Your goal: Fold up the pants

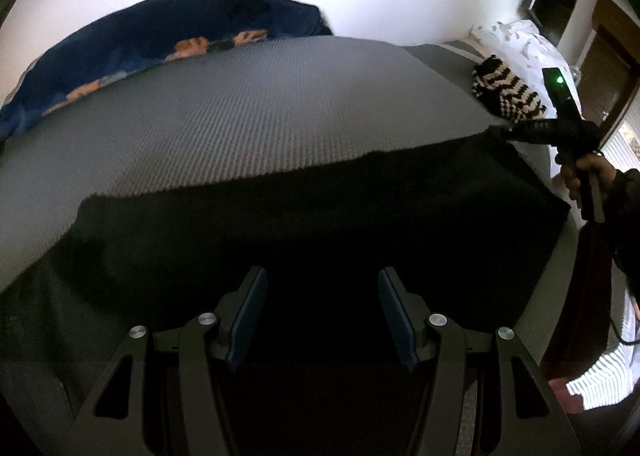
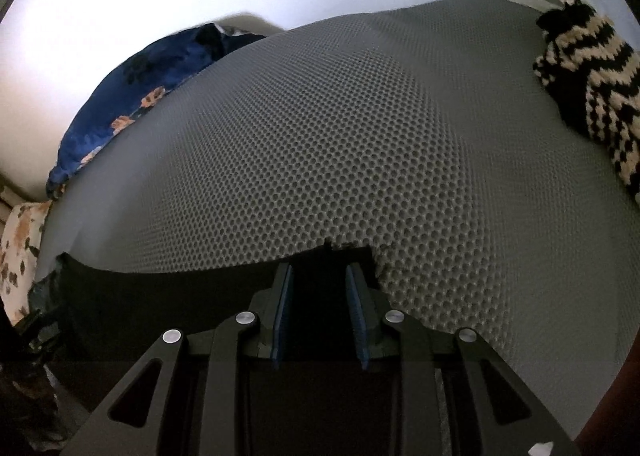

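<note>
Black pants [image 1: 320,207] lay spread across the grey bed [image 1: 240,115]. Left gripper [image 1: 322,320] hovered over them, jaws apart, nothing between. Over on the right, the right gripper [image 2: 320,308] had its jaws clamped on the pants' far corner.

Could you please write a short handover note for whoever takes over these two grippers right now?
Left gripper: open, over the black pants, holding nothing.
Right gripper: jaws narrow, at the far corner of the pants; a grip cannot be confirmed.
Pants lie spread flat along the near edge of the grey mat; a striped knit item sits to the right.
Done: laid out. Left: all visible folding.
</note>
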`<state>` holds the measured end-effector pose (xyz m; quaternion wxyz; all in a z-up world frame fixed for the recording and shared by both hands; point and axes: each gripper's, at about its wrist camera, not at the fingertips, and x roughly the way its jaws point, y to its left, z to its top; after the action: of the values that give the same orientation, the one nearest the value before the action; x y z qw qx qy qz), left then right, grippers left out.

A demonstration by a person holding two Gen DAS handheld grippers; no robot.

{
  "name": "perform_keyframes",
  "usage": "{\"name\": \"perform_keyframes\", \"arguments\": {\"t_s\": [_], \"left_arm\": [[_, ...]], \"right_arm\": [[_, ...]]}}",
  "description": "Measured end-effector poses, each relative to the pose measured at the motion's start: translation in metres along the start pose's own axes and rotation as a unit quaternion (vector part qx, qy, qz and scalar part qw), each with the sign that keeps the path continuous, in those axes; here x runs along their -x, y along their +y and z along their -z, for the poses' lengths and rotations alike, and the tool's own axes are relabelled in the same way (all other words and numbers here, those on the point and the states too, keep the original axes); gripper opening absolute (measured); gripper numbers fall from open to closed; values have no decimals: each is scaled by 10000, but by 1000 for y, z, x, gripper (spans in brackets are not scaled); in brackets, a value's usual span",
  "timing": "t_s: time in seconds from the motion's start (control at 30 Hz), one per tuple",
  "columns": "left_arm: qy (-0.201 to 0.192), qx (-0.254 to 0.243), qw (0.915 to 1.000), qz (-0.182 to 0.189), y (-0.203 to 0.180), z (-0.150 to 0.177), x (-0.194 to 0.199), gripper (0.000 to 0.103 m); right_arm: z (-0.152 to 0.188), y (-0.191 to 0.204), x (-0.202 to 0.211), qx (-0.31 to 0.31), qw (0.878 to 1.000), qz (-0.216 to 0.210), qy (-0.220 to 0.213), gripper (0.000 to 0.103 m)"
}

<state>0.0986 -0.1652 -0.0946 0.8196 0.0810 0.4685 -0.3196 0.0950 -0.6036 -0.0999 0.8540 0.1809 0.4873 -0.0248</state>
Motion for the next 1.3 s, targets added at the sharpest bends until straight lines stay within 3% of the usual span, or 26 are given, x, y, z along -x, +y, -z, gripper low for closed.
{"name": "perform_keyframes", "arguments": {"t_s": [0.1,0.17,0.27,0.63,0.67,0.83,1.03,1.13,1.23,1.3], "left_arm": [[112,120,9998,-72,4,8,-3,58],[107,201,9997,-85,7,13,-2,58],[97,199,9997,-114,8,16,-3,58],[29,115,9997,-217,3,19,-3,62],[22,141,9997,-218,3,19,-2,62],[-28,285,9994,-190,8,21,0,62],[-98,239,9994,-218,12,25,4,62],[-104,258,9994,-196,14,26,5,62],[-88,271,9995,-163,18,28,8,62],[-49,253,9995,-203,21,30,11,62]], "right_arm": [[-1,4,-3,73,10000,-65,-14,37],[1,8,-4,120,9998,-145,12,37],[9,13,-6,207,9983,-503,189,16],[8,-4,-9,-576,9945,-866,-103,17],[9,-2,-8,-530,9952,-817,-133,10],[16,15,17,-271,9961,219,-813,7],[17,11,-4,-355,9947,682,-686,7],[15,6,-6,-515,9931,766,-729,11],[15,-3,2,-739,9896,984,-740,26],[19,-10,12,-865,9874,1136,-683,26]]}}
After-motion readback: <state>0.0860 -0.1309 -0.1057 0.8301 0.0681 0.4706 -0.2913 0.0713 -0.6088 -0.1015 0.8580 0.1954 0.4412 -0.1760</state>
